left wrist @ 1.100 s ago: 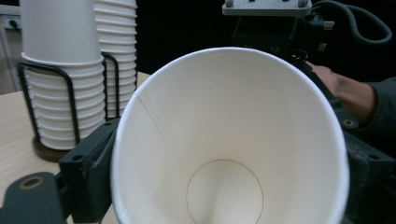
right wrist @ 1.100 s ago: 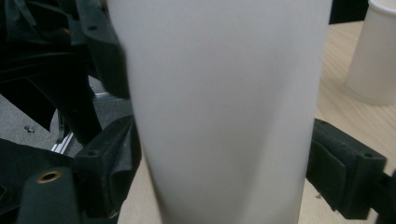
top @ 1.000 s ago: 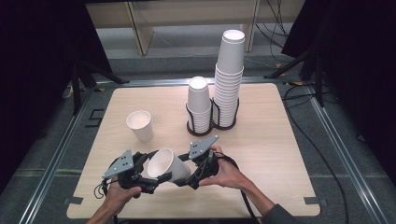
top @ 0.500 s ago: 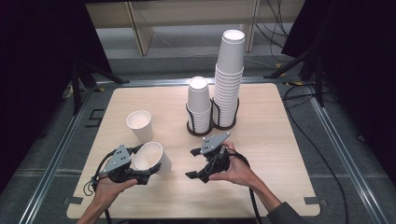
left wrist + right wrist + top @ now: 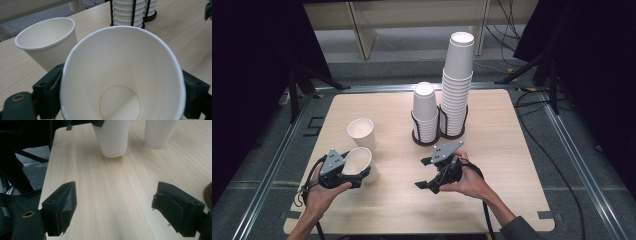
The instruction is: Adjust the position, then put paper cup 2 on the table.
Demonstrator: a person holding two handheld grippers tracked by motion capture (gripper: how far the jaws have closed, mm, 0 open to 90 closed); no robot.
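Observation:
A white paper cup (image 5: 359, 161) is tilted at the table's front left, mouth toward the camera, and my left gripper (image 5: 362, 172) is shut on it. In the left gripper view the black jaws press both sides of the cup (image 5: 120, 75), whose inside is empty. Its base (image 5: 112, 137) hangs close to the tabletop; I cannot tell if it touches. A second white cup (image 5: 361, 132) stands upright just behind it, also seen in the left gripper view (image 5: 47, 47). My right gripper (image 5: 422, 173) is at the front centre, open, with bare wood between its jaws (image 5: 122, 212).
A black wire holder (image 5: 427, 140) at the table's middle back carries a short cup stack (image 5: 424, 112) and a tall cup stack (image 5: 457, 85). The wooden table (image 5: 512, 150) has a metal frame around it. Cables trail from both grippers off the front edge.
The left gripper has carried the cup leftward, toward the standing cup. The right gripper has drawn away from the cup to the right and then kept still.

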